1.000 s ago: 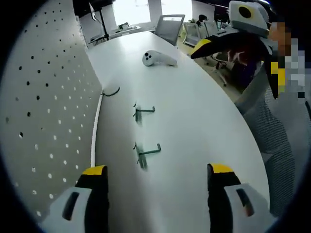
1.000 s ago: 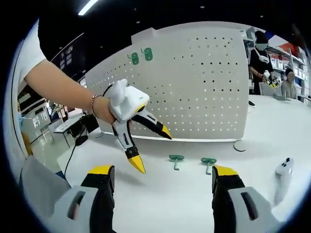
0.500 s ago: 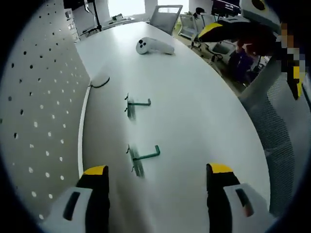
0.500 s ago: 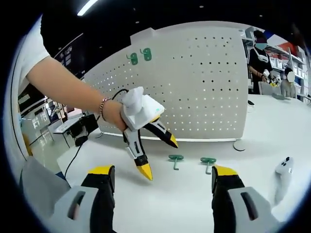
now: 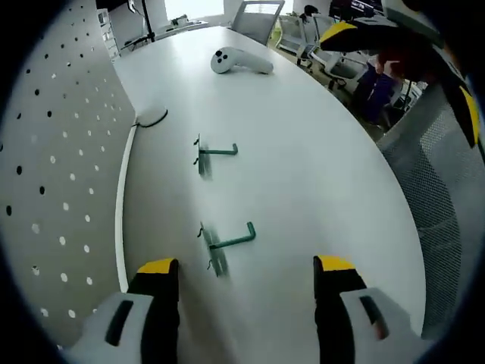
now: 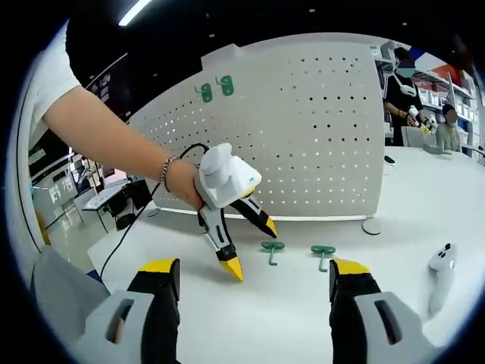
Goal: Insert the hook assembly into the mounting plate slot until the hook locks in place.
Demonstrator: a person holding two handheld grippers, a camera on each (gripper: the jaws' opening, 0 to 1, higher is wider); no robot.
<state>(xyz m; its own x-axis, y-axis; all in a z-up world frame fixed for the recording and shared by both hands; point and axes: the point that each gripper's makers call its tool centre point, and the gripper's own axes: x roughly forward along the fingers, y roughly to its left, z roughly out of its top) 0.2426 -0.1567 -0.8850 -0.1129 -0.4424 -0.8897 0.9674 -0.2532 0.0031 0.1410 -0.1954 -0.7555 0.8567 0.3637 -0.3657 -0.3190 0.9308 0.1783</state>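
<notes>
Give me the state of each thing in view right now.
Left gripper: open, empty, just above the table at the near hook.
Right gripper: open, empty.
Near hook: loose, lying on the table.
Far hook: loose, lying on the table.
Pegboard: upright, two green hooks already mounted.
Controller: lying on the table.

Office or lab space: long white tabletop [image 5: 318,174], mesh office chairs [image 5: 256,19], upright perforated pegboard [image 6: 318,129], ceiling strip light [image 6: 138,10].

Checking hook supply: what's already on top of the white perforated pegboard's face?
Two green hooks hang near the upper left of the white perforated pegboard. The left gripper and a hand cover part of its lower face.
</notes>
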